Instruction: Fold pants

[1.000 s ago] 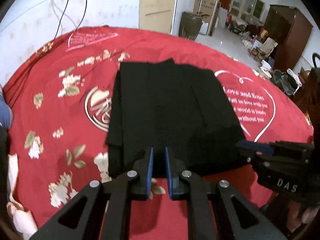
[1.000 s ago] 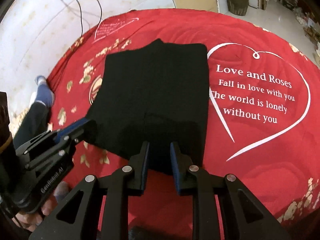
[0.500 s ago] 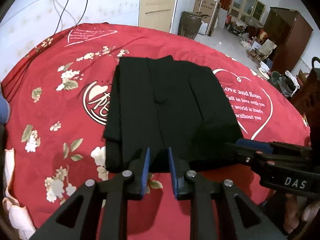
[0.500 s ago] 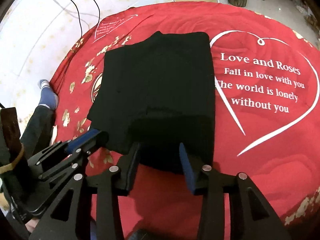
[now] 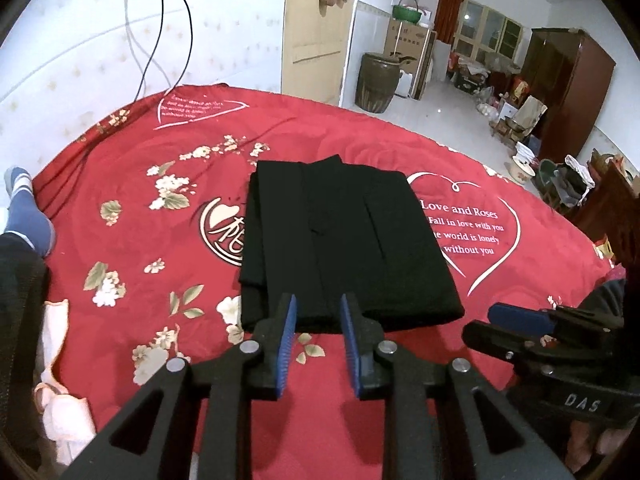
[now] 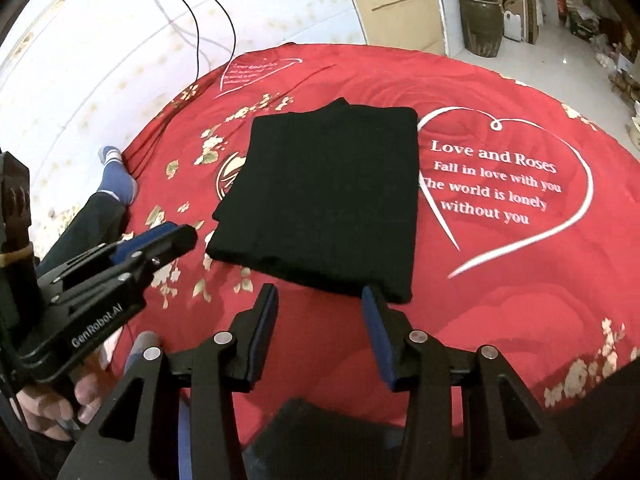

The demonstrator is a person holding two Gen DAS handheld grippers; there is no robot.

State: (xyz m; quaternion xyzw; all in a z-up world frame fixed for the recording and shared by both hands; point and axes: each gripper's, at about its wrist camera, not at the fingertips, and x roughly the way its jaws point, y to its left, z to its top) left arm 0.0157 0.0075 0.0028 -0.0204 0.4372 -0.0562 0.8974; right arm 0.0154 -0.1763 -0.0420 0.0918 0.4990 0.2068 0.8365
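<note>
The black pants (image 5: pixel 340 248) lie folded into a flat rectangle on the red bedspread (image 5: pixel 140 208). They also show in the right wrist view (image 6: pixel 328 200). My left gripper (image 5: pixel 319 312) is open and empty, just in front of the near edge of the pants. My right gripper (image 6: pixel 319 300) is open wide and empty, also just short of the near edge. Each gripper shows in the other's view, the right one (image 5: pixel 520 320) and the left one (image 6: pixel 160 240), both off the fabric.
A person's leg in a blue sock (image 6: pixel 116 180) lies at the bed's left edge. White cloth (image 5: pixel 60 392) hangs at the near left. Cables (image 5: pixel 168 32) run down the white wall. A brown jar (image 5: pixel 378 82), boxes and a wardrobe (image 5: pixel 568 88) stand beyond the bed.
Both grippers opened, let go of the pants' near edge and pulled back toward me. The pants now lie still, folded flat.
</note>
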